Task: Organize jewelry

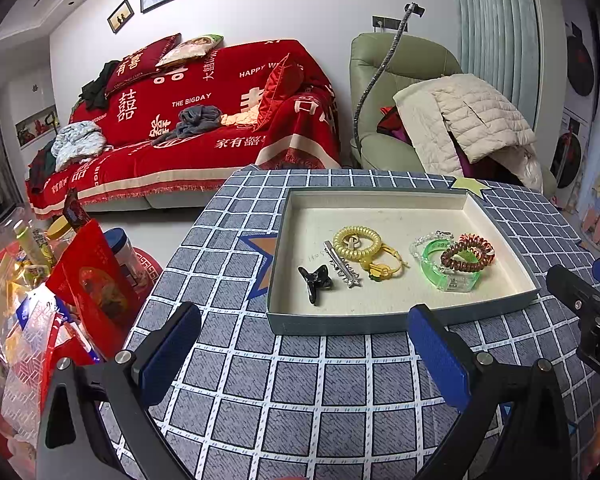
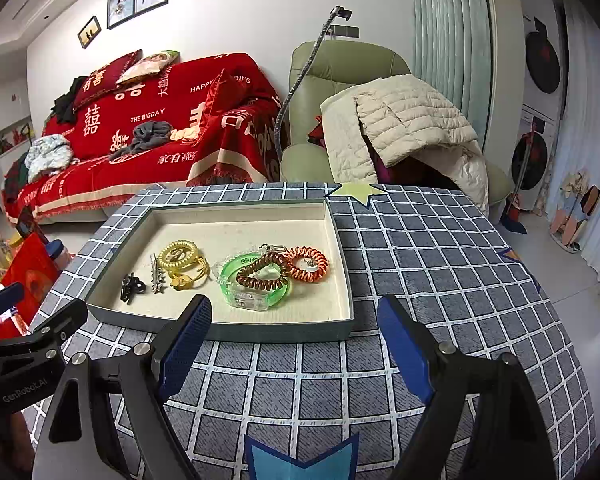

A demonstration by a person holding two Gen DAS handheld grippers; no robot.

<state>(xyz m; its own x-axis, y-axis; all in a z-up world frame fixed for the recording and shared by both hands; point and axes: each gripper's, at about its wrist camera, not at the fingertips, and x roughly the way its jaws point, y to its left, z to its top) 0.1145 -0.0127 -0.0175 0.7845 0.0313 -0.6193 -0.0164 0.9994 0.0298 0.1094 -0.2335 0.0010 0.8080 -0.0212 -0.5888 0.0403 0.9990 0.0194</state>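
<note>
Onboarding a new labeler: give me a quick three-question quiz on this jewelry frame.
1. True or false: the left gripper holds a hair clip.
2. What does the brown coil hair tie rest on? A) green bangle B) black claw clip C) tablecloth
3. Fill in: every jewelry piece lies inside the ____.

Key: 1 false, both grippers (right gripper) are open and empty; 2 A; 3 tray.
</note>
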